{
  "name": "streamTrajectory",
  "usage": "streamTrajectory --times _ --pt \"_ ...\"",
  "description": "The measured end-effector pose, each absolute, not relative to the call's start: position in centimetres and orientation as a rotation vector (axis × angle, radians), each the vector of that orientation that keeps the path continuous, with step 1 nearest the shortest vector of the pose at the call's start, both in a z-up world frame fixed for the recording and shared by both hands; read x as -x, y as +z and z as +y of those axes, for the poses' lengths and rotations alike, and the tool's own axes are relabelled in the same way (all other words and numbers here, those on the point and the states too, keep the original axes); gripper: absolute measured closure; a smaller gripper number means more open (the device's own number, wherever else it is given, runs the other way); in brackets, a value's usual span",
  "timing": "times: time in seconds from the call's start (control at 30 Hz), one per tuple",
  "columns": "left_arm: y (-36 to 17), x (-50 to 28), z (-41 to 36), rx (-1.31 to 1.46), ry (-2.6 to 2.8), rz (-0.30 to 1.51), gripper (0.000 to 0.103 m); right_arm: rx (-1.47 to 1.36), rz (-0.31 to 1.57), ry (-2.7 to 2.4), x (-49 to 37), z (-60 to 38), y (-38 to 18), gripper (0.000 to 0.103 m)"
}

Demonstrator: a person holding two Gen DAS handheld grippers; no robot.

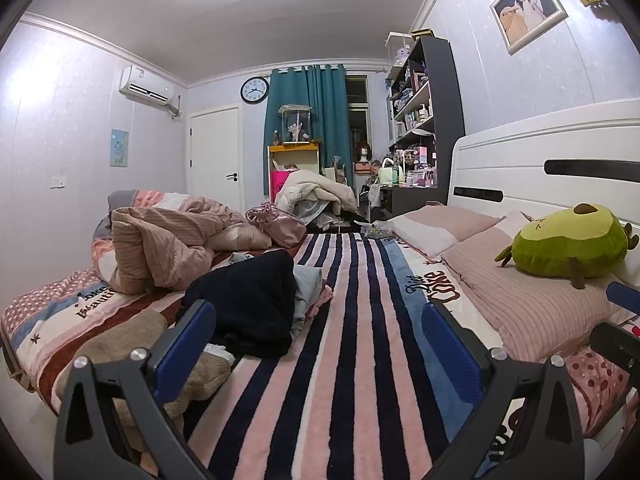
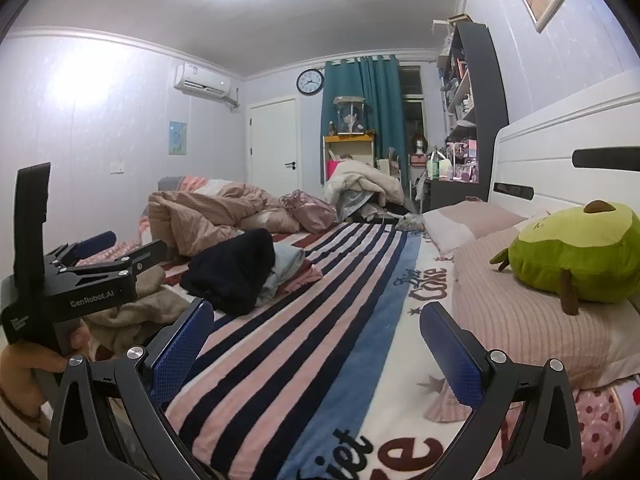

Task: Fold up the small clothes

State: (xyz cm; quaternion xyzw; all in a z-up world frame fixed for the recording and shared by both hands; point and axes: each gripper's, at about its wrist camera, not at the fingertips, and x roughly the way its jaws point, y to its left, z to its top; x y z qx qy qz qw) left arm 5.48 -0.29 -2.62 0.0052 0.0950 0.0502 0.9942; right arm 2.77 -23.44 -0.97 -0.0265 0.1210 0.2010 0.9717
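Note:
A heap of small clothes lies on the left side of the striped blanket (image 1: 360, 340). It is made up of a dark navy garment (image 1: 248, 304) (image 2: 232, 272), a light blue piece (image 1: 308, 288) (image 2: 286, 264) tucked beside it, and a beige fuzzy piece (image 1: 120, 344) (image 2: 136, 312) at the bed's near edge. My left gripper (image 1: 320, 340) is open and holds nothing, with its left finger just short of the navy garment. In the right wrist view the left gripper (image 2: 128, 246) hovers over the beige piece, held by a hand (image 2: 24, 364). My right gripper (image 2: 318, 344) is open over bare blanket, to the right of the heap.
A crumpled pink quilt (image 1: 160, 248) and a pink bag (image 1: 276, 224) lie beyond the clothes. Pink pillows (image 1: 532, 300) and a green avocado plush (image 1: 572, 244) line the white headboard (image 1: 540, 152) on the right. A cluttered desk and shelves stand behind the bed.

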Motion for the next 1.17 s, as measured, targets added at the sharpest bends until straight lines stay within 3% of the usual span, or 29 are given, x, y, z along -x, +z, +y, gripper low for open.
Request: streamTrajectory --times 1.17 --pt "-1.6 -4.0 -1.0 -0.022 0.045 0.156 0.001 0.028 0.225 0.367 -1.2 -23.6 0.3 0.0"
